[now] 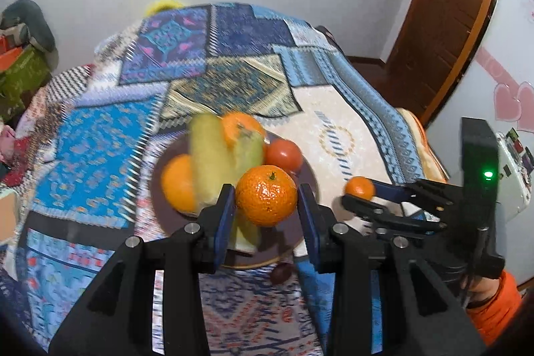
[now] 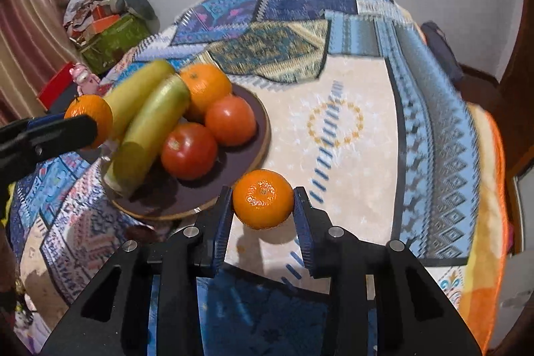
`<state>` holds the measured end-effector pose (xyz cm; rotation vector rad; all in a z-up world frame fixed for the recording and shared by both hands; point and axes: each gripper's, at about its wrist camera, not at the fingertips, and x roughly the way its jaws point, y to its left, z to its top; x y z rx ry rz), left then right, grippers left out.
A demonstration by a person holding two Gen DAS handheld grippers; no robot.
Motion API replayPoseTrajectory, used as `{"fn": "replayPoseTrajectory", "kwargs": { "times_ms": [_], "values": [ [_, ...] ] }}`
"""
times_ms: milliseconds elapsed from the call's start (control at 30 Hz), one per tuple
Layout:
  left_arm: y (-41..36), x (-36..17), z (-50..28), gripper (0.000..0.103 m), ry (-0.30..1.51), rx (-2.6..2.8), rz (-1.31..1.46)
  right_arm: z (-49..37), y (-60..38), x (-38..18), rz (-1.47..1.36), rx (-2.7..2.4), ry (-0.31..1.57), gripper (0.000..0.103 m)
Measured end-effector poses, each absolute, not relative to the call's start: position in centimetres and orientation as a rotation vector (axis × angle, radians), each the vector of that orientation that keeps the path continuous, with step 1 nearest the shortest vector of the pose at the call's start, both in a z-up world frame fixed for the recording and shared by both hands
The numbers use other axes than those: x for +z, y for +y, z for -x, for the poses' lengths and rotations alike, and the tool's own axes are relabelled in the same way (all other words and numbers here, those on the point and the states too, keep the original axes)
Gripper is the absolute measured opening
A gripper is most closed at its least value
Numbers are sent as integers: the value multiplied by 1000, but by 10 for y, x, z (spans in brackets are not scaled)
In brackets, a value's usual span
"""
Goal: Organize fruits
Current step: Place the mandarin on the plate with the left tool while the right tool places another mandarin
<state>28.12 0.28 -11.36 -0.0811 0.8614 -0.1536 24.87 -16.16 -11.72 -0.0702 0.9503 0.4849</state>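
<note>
Two mandarins, one per gripper. Left mandarin (image 1: 266, 196): clenched between the pads of the left gripper (image 1: 265, 206), raised over the plate (image 1: 233, 256), presumably for setting down among the fruit. Right mandarin (image 2: 263, 199): clasped in the right gripper (image 2: 263, 209), just beside the plate rim above the patterned cloth (image 2: 350, 122) (whether touching the cloth, cannot tell). On the plate: two yellow-green bananas (image 2: 150, 122), two tomatoes (image 2: 188, 150), oranges (image 2: 205, 87); little room left, bananas blocking the middle.
</note>
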Motion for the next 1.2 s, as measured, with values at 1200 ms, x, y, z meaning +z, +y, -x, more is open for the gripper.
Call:
{"fn": "replayPoseTrajectory", "kwargs": {
  "times_ms": [1200],
  "values": [
    [96,-163,-372,38,942,-39,90,-285,-129,-135,37,507,973,33]
  ]
}}
